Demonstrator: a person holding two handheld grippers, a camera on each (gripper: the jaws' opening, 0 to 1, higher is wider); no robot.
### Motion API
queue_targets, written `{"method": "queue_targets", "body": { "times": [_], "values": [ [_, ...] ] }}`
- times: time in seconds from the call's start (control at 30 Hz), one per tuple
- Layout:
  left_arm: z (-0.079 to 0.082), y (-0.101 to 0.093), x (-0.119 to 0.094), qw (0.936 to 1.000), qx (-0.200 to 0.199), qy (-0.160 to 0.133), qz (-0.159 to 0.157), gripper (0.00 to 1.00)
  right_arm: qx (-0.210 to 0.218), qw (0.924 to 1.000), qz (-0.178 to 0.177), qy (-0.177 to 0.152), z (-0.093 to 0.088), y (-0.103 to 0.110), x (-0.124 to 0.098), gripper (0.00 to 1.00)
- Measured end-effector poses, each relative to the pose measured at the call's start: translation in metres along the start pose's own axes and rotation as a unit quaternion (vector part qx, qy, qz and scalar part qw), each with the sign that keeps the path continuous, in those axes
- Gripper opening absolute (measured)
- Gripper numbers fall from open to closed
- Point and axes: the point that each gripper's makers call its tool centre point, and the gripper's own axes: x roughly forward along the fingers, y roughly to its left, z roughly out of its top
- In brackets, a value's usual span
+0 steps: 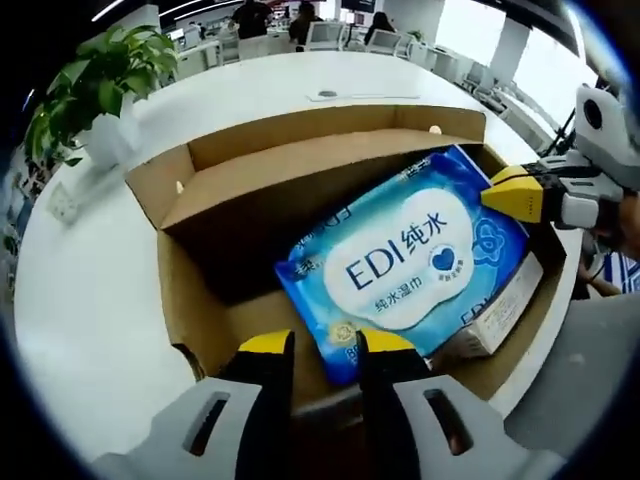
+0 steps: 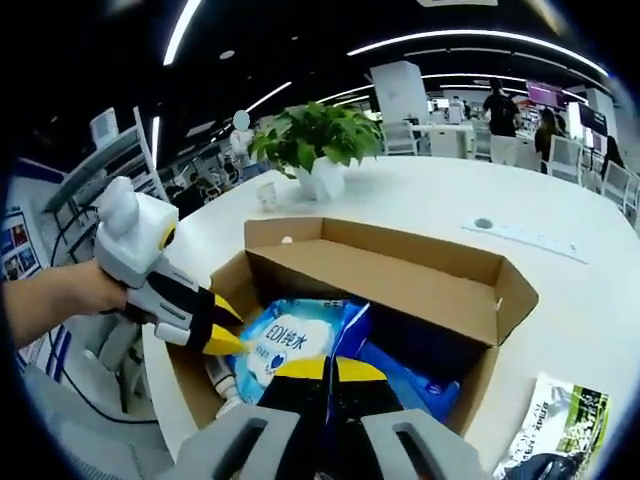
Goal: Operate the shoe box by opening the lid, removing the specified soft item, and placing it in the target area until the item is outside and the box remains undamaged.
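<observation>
- Left tongs (image 1: 325,350): pinching near corner of wipes pack (image 1: 405,260), angled down into open box (image 1: 200,300).
- Right tongs (image 2: 330,370): pinching pack's opposite edge, angled down into box on desk (image 2: 560,290).

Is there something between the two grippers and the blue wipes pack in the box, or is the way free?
Nothing visible blocks them. The box lid is open, and the wipes pack lies on top. The left gripper is at one corner of the pack, and the right gripper is at the opposite edge.
</observation>
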Motion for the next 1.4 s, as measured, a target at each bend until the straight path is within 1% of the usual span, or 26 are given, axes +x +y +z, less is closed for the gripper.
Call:
{"method": "queue_targets", "body": {
  "times": [0.13, 0.2, 0.33, 0.4, 0.43, 0.53, 0.77, 0.97, 1.4],
  "values": [
    [-0.003, 0.0, 0.004, 0.9999, -0.014, 0.004, -0.006, 0.21, 0.003, 1.0, 0.001, 0.002, -0.002, -0.002, 0.001, 0.0],
    [-0.001, -0.002, 0.006, 0.9993, -0.034, -0.004, -0.016, 0.18, 0.006, 1.0, 0.001, 0.001, -0.003, -0.003, 0.001, 0.0],
    [-0.001, -0.002, 0.007, 0.9985, -0.051, -0.007, -0.021, 0.14, 0.008, 1.0, 0.001, 0.002, -0.004, -0.003, 0.002, 0.0],
    [-0.001, 0.0, 0.007, 0.9984, -0.053, -0.01, -0.019, 0.1, 0.01, 0.9999, 0.001, 0.002, -0.004, -0.004, 0.002, 0.0],
    [0.0, 0.001, 0.007, 0.9979, -0.061, -0.012, -0.019, 0.08, 0.011, 0.9999, 0.0, 0.001, -0.005, -0.004, 0.002, 0.0],
    [0.0, 0.002, 0.008, 0.9982, -0.055, -0.014, -0.018, 0.02, 0.013, 0.9999, -0.001, 0.0, -0.005, -0.005, 0.002, 0.0],
    [0.001, 0.002, 0.007, 0.9991, -0.036, -0.02, -0.011, 0.0, 0.016, 0.9999, -0.003, -0.002, -0.005, -0.004, 0.001, 0.0],
    [0.001, 0.002, 0.0, 0.9984, -0.043, -0.036, -0.009, 0.0, 0.011, 0.9999, -0.006, -0.004, -0.004, -0.005, 0.0, 0.0],
    [0.005, 0.001, -0.017, 0.9967, -0.049, -0.064, -0.009, 0.0, 0.024, 0.9996, 0.0, -0.014, 0.002, -0.003, -0.006, 0.0]
  ]
}}
